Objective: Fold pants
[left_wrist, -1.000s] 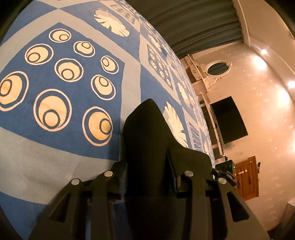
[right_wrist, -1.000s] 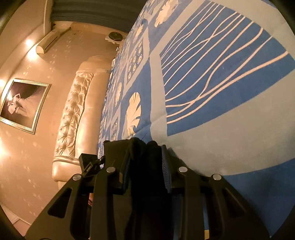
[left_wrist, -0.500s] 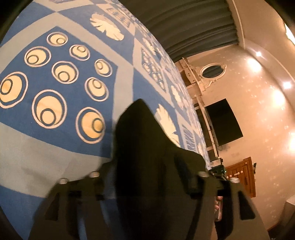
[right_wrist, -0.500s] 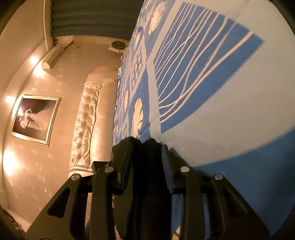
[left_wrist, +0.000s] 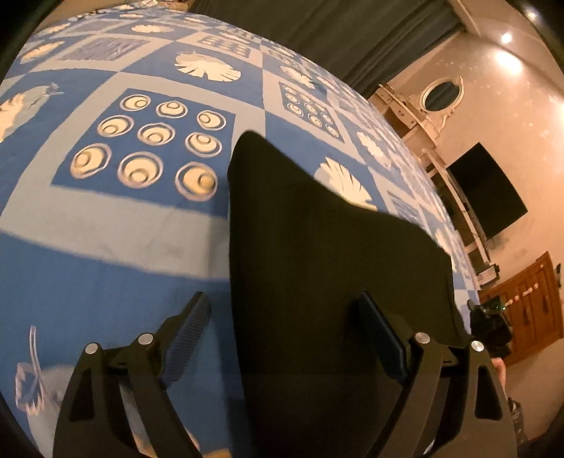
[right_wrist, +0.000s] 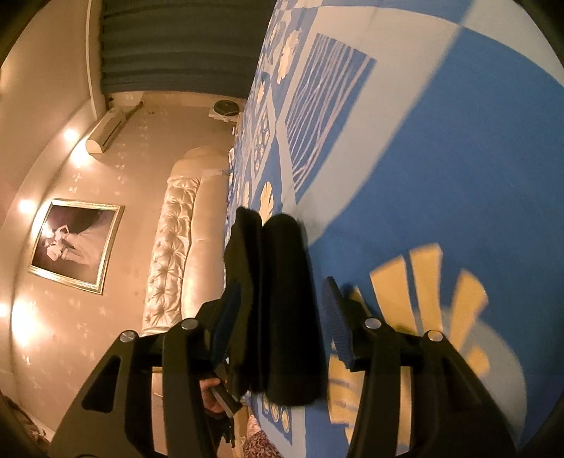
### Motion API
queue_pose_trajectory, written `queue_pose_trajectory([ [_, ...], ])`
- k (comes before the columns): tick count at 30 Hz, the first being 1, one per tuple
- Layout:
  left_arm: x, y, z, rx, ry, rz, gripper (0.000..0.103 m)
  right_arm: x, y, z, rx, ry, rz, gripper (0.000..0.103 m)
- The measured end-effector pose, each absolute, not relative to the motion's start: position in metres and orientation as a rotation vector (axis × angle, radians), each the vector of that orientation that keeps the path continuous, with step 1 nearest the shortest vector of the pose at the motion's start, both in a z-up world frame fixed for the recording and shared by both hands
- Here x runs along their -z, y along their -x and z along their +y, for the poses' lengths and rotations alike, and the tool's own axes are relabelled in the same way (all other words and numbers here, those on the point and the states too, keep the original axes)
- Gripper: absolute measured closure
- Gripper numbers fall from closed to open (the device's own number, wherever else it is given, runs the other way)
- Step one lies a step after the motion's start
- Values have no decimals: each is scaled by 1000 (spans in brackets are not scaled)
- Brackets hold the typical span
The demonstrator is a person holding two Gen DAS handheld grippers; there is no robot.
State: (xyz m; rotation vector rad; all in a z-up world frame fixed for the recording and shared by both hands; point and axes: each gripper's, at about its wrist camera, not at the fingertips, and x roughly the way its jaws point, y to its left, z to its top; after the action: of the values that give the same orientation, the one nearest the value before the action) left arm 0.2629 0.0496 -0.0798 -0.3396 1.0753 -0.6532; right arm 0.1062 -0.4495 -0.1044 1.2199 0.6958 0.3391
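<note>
Pants: one black pair [left_wrist: 317, 253], lying on the bed cover [left_wrist: 105, 225]; in the right wrist view seen edge-on as two thick folded layers [right_wrist: 278, 299].
Grippers: two, one per hand, each with two ribbed pads.
Circle panel: nine ringed circles [left_wrist: 148, 155] left of the pants; a second, smaller such panel farther back.
Leaf prints: several white ones, one [left_wrist: 342, 183] just beyond the pants' far edge.
Left gripper [left_wrist: 282, 334]: tilted down toward the cover, jaws wide and just been opening; left pad [left_wrist: 187, 334] off the cloth over bare blue cover, right pad [left_wrist: 380, 338] over the black fabric, whether touching unclear; nothing clamped.
Right gripper [right_wrist: 282, 324]: aimed nearly level along the bed, view rolled so the cover stands at the right; jaws part open and just been opening; left pad [right_wrist: 229, 317] against the folded stack, right pad [right_wrist: 338, 320] clear of it with a gap; stack between the jaws, not pinched.
Hand: fingers [right_wrist: 211, 394] glimpsed under the right gripper's left side.
Edges, left view: pants' left edge straight and sharp, pointed corner farthest away; bed's right edge close behind the pants.
Open room, left view: broad bare cover to the left and ahead.
Beyond the bed, left view: curtain [left_wrist: 317, 31], oval mirror [left_wrist: 440, 95], dark screen [left_wrist: 490, 190], wooden cabinet [left_wrist: 528, 306].
Beyond the bed, right view: framed picture [right_wrist: 75, 243], tufted headboard [right_wrist: 169, 253], wall air unit [right_wrist: 105, 134].
Open room, right view: wide bare cover to the right of the stack.
</note>
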Motion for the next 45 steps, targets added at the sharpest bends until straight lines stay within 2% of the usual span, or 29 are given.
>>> queue_pose_trajectory([
  [12, 71, -189, 81, 493, 327, 1049, 18, 117, -43, -431, -319, -1304, 623, 55],
  [19, 58, -150, 90, 403, 279, 1009, 18, 112, -27, -419, -253, -1296, 651, 55],
  [24, 47, -125, 87, 361, 190, 972, 18, 92, -24, -391, -141, -1090, 767, 54],
  [26, 45, -116, 83, 342, 158, 963, 18, 85, -21, -377, -101, -981, 785, 44],
  [29, 43, -105, 79, 319, 123, 946, 18, 74, -17, -352, -28, -818, 795, 34],
  [34, 41, -96, 67, 303, 62, 907, 18, 59, -2, -313, 113, -615, 740, 30],
  [37, 41, -92, 61, 298, 42, 891, 18, 49, 6, -279, 184, -400, 693, 28],
  [40, 43, -90, 56, 291, 13, 889, 18, 41, 8, -253, 216, -214, 650, 22],
  [45, 46, -89, 56, 279, 52, 897, 18, 40, 8, -233, 220, -88, 612, 21],
])
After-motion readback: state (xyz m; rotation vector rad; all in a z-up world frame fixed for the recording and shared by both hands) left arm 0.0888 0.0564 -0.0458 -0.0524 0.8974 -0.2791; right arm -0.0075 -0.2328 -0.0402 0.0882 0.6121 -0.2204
